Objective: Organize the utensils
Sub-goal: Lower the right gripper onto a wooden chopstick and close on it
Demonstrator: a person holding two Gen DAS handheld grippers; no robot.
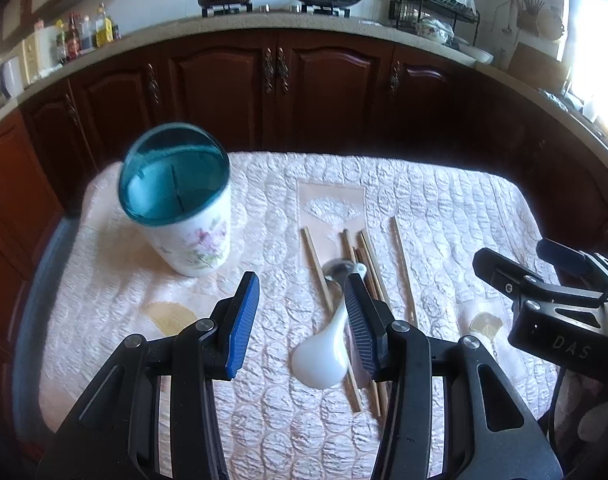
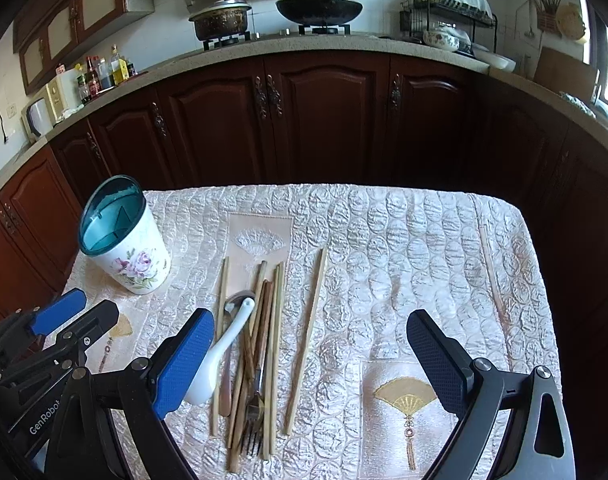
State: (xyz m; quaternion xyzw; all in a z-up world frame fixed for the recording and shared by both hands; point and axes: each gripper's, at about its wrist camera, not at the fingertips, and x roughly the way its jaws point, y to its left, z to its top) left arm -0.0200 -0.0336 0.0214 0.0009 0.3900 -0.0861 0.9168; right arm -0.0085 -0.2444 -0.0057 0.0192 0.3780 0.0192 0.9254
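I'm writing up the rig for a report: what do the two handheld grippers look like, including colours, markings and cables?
Both are black plastic frames with silver pivot bolts and flat, ribbed blue pads on the two fingers. The left gripper shows "GenRobot" in white lettering on its side in the right wrist view. The right gripper carries the white letters "DAS" and a thin black cable, seen in the left wrist view. No sleeve is clearly visible.

Wok (image 2: 319, 9) — pot (image 2: 221, 20) (stovetop) — bottles (image 2: 104, 70)

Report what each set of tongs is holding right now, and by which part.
Nothing is held. The left tongs and the right tongs both stand open and empty above the quilted white tablecloth.
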